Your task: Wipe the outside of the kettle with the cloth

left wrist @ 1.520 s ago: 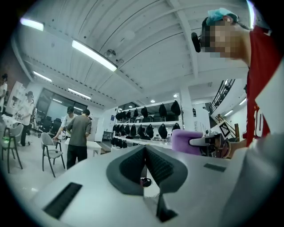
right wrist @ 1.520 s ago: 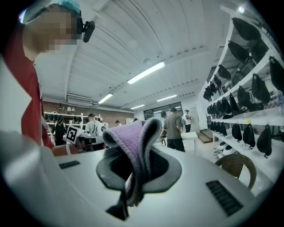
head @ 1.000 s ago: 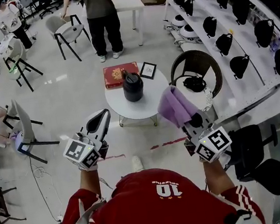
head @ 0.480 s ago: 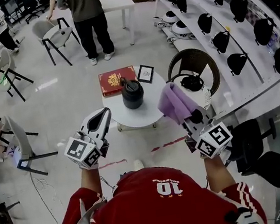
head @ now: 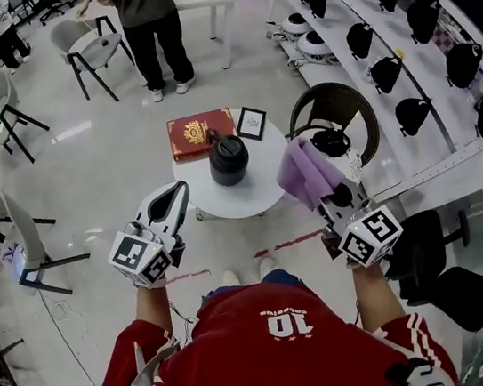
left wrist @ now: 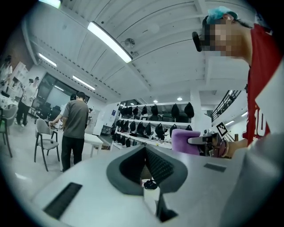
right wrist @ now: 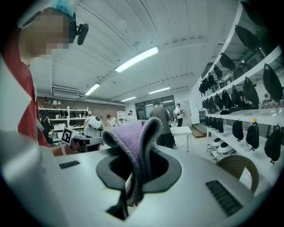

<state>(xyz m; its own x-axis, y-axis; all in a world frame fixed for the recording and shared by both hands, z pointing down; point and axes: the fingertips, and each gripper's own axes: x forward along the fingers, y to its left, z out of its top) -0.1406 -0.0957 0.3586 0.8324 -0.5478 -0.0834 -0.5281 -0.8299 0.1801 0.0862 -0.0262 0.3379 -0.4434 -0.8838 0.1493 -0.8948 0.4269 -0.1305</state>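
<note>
Head view looks steeply down; both gripper views share the shelves [right wrist: 242,114].

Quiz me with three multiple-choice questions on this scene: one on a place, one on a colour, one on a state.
1. Where does the kettle stand?
A. on the floor
B. on the round table
C. on a chair

2. What colour is the cloth?
A. green
B. white
C. purple

3. What is the right gripper doing?
A. clamping the cloth
B. hanging open and empty
C. gripping the kettle

Answers:
1 B: the kettle sits on the white tabletop beside a red book.
2 C: the cloth shows purple in every view.
3 A: the right gripper view shows the cloth pinched between its jaws.
</note>
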